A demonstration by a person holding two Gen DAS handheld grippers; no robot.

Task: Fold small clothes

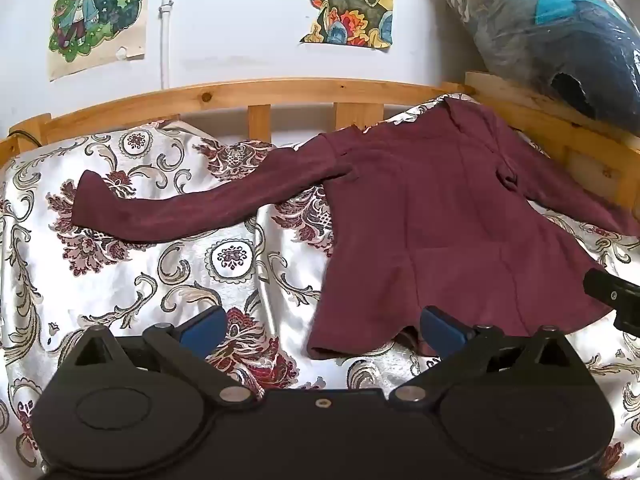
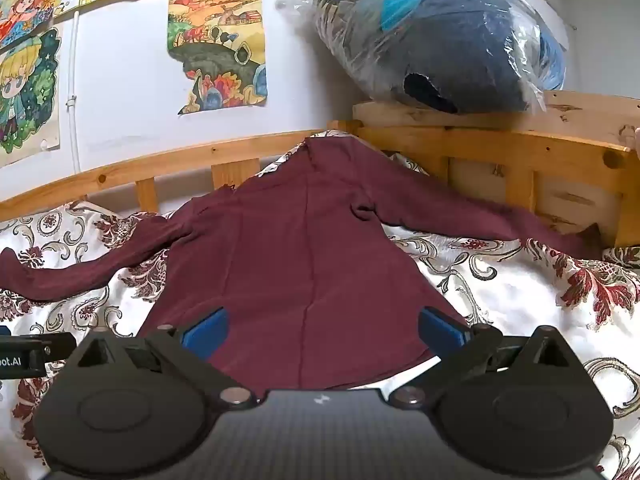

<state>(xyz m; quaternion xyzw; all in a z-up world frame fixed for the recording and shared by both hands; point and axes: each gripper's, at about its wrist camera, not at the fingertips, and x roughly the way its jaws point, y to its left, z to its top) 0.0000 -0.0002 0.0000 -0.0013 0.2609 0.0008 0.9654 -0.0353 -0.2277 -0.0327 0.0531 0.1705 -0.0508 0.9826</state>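
Maroon long-sleeved knit top (image 2: 304, 264) lies spread flat on the floral satin bedspread (image 1: 120, 280) — sleeves out left and right. Left gripper (image 1: 324, 322) and right gripper (image 2: 323, 326) both gape wide, empty, near its hem.

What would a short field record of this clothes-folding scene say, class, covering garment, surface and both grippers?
garment: maroon long-sleeved top, spread flat, unfolded
sleeves: both stretched outward
surface: floral bedspread
surround: wooden bed rail
left gripper: fingers wide open, over the hem corner, holding nothing
right gripper: fingers wide open, above the hem, holding nothing
folding: not started
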